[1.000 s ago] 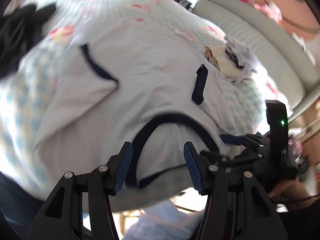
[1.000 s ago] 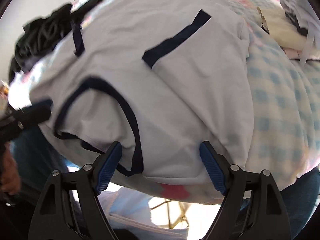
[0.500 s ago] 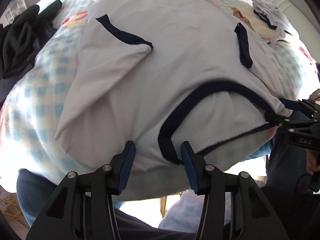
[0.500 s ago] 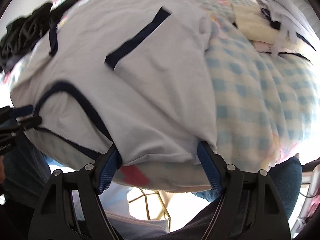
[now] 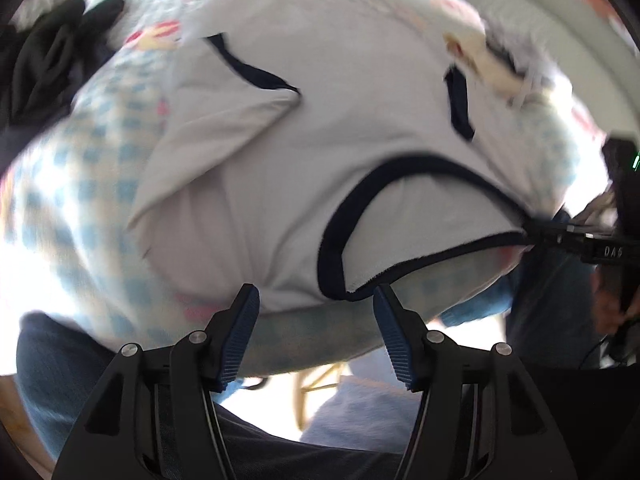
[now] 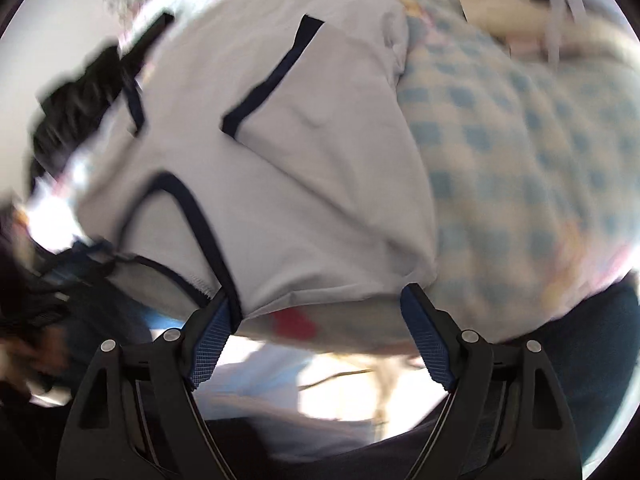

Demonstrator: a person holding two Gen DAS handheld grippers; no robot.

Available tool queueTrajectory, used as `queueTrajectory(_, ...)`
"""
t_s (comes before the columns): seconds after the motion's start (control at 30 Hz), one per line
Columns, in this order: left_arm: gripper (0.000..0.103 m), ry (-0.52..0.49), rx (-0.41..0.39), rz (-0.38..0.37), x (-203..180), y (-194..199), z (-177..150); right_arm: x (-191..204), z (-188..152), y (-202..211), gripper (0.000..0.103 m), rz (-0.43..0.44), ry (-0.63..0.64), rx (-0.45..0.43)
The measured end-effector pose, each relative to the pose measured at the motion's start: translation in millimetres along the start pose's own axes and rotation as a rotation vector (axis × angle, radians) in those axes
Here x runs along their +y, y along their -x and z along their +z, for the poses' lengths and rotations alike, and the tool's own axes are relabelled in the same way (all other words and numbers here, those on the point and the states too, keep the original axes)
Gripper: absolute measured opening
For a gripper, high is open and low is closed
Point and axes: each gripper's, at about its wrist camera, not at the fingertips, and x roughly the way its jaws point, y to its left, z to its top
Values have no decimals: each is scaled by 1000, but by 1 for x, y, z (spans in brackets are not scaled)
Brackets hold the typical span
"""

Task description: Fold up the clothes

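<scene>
White cotton with navy trim: a T-shirt [image 5: 340,120] lies spread flat on a bed, over a blue-and-cream checked blanket [image 5: 80,184] with pink patches. Seen from the left wrist, it fills the middle of the frame, its navy collar [image 5: 404,161] curving across the lower right and 1 sleeve [image 5: 208,132] folded in over the body at centre left.

At the bottom of that frame the left hand-held gripper [image 5: 315,300] stands open, its jaws having just been opening. The near corner of the collar hangs just above the gap between the 2 blue pads, and neither pad presses on the cloth.

At the bottom of the right wrist frame the right hand-held gripper [image 6: 316,304] is spread wide too. The shirt's near edge runs across the gap, and the left-hand pad [image 6: 210,340] touches the cloth just by the collar trim, while the other pad stands apart at the blanket's edge. Nothing is clamped. The picture is blurred, so finer contact is hard to judge.

Dark clothes [image 5: 48,64] are heaped in the upper left of the left wrist frame, and a pile of pale clothes [image 5: 500,68] sits in the upper right, just beyond the shirt. Blue jeans [image 5: 60,360] show along the bed's lower edge.
</scene>
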Motion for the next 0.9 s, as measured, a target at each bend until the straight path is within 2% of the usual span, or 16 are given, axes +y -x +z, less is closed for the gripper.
queueTrajectory(0.07,62,66,-11,-25,7,4,-2,-9,-7,7,83,73,-62,6)
queueTrajectory(0.2,62,136,-15,-16,12,3,-5,-16,-24,9,83,-90,-36,36)
queueTrajectory(0.33,62,233,-61,-68,29,9,-9,-30,-30,24,83,-116,-80,-8)
queueTrajectory(0.4,62,271,-68,-31,35,10,-10,-35,-29,30,83,-143,-117,-42)
queueTrajectory(0.43,62,289,-71,-9,38,9,-10,-37,-28,32,83,-176,-130,-56)
queueTrajectory(0.5,62,319,-84,7,43,11,-12,-38,-29,37,83,-308,-117,-61)
queueTrajectory(0.6,62,340,-110,-28,50,14,-12,-54,-46,57,83,-316,-96,-62)
queueTrajectory(0.67,62,338,-112,-25,52,11,-7,-63,-49,66,83,-308,-85,-59)
queueTrajectory(0.77,62,333,-138,-16,42,4,8,-62,19,44,83,-156,-84,-50)
queueTrajectory(0.87,62,357,-142,-19,44,1,9,-54,35,28,83,-91,-81,-59)
queueTrajectory(0.9,62,367,-141,-30,45,3,6,-54,35,25,83,-95,-93,-50)
